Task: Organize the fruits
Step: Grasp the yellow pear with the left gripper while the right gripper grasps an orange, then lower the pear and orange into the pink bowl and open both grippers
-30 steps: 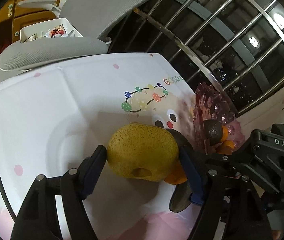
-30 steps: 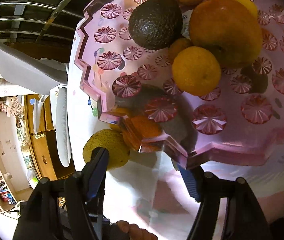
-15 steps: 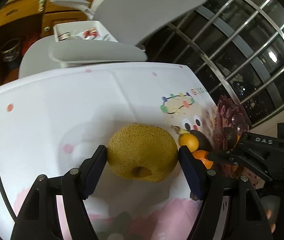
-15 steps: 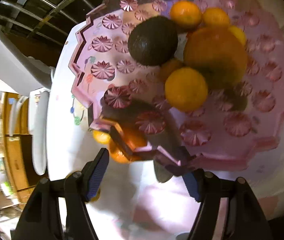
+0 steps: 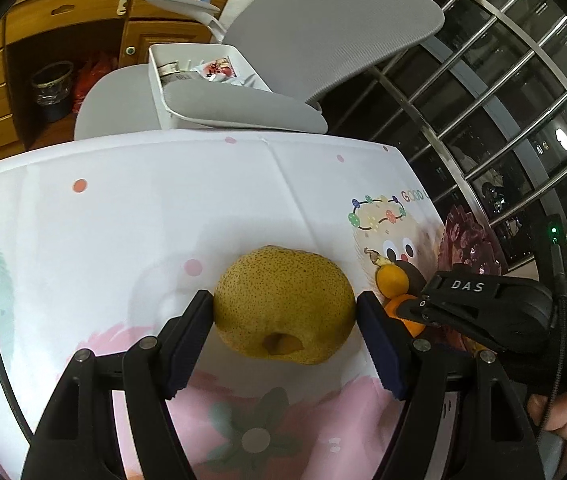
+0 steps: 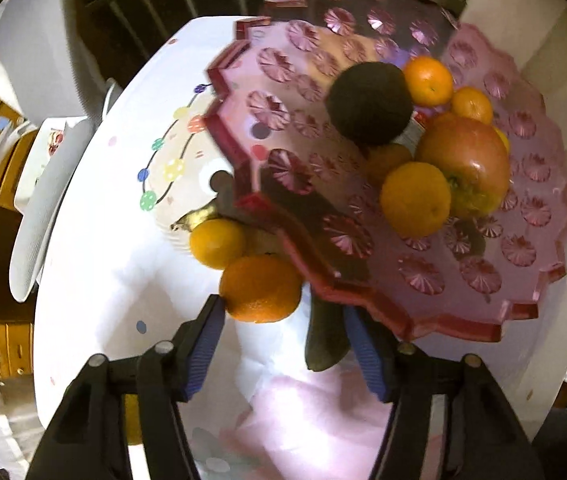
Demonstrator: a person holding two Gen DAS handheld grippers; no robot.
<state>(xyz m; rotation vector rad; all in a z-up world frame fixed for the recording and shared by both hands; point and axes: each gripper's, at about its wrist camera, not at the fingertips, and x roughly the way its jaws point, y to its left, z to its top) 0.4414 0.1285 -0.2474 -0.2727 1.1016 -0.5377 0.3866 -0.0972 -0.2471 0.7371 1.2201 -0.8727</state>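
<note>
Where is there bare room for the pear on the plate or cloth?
Free: the pink plate's near rim, and cloth between the pear and chair. Crowded: plate centre around the avocado and apple, and by the tangerine.

I see a speckled yellow pear (image 5: 283, 308) clamped above the cloth; tangerines (image 6: 260, 288), an avocado (image 6: 369, 102) and an apple (image 6: 465, 160) fill the pink tray (image 6: 479, 280).

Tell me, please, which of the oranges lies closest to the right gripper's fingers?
The darker orange on the tablecloth, outside the pink tray: it touches the left finger's pad, while its paler neighbour lies farther off.
</note>
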